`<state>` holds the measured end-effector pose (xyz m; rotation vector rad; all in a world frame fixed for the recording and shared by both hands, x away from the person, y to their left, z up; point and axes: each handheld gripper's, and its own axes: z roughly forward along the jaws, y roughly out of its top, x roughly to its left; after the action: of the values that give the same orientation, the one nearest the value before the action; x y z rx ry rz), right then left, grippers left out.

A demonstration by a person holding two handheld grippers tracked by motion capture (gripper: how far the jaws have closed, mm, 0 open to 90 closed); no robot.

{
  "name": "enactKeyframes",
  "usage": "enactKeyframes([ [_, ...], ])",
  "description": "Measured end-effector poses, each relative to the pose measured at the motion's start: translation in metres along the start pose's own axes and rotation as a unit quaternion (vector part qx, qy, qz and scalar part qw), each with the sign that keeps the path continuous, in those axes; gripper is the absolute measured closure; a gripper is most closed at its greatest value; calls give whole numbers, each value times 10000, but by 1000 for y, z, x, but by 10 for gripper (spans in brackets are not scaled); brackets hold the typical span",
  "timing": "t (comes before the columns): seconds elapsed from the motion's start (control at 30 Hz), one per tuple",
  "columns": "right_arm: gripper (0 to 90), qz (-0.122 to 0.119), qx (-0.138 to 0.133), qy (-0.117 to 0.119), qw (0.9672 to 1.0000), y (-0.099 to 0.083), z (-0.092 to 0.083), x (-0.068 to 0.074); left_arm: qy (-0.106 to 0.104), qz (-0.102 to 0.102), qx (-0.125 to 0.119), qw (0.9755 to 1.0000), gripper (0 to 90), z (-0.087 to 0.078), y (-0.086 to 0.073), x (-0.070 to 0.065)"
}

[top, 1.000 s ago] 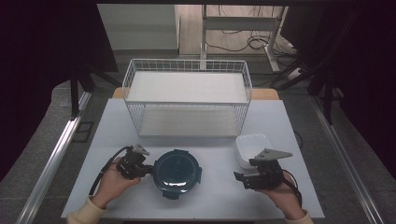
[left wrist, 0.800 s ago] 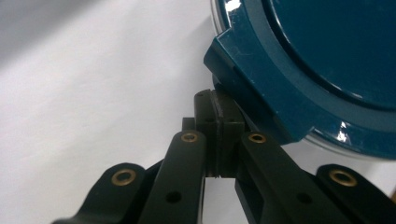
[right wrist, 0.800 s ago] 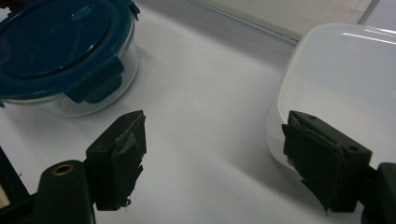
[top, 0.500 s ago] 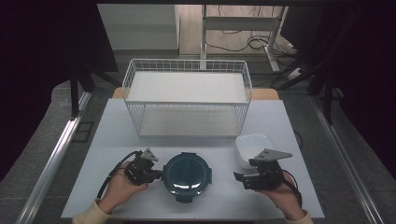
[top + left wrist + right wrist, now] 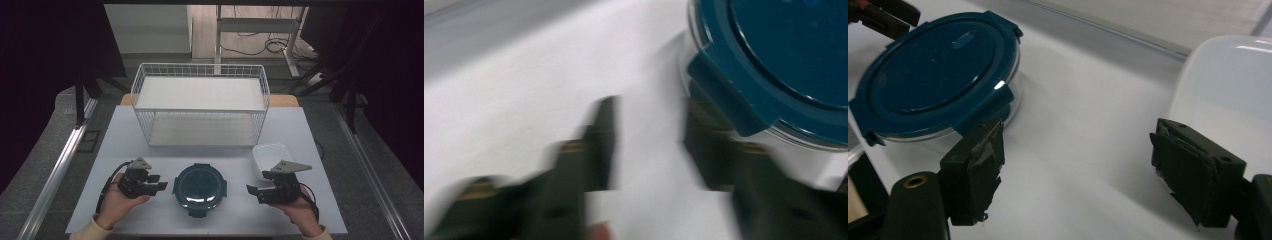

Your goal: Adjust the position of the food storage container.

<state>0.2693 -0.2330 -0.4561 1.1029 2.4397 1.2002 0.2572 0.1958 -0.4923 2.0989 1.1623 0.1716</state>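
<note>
Round container (image 5: 200, 186) farther right, left tool (image 5: 159, 182) now open, off its clip.

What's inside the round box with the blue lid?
The dark blue clip-on lid covers the round clear container, so most of the inside is hidden. Through the clear side wall, nothing shows.
</note>
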Motion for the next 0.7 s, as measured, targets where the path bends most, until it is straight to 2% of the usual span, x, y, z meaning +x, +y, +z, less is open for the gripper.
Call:
enactKeyframes([
  [0.03,211,29,-15,57,10000,0,1,0,60,-117,-60,9999,418,-2,-1,0],
  [0.1,204,104,-24,155,9998,-2,2,1,35,-312,-169,9994,291,-5,-2,3],
  [0.2,188,190,-17,197,9996,-5,3,2,-99,-549,-265,9981,247,-8,-2,6],
  [0.3,180,309,-23,227,9993,-8,2,2,-142,-577,-296,9978,241,-8,-3,6],
  [0.4,178,385,-30,295,9988,-10,2,3,-408,-689,-377,9961,243,-8,-3,7],
  [0.43,178,411,-30,322,9986,-10,2,3,-426,-702,-396,9958,244,-9,-3,7],
  [0.6,178,445,-4,339,9984,-12,3,5,-356,-707,-424,9960,242,-9,-3,8],
  [0.7,178,423,-4,238,9988,-12,3,5,-341,-686,-430,9961,237,-9,-3,7],
])
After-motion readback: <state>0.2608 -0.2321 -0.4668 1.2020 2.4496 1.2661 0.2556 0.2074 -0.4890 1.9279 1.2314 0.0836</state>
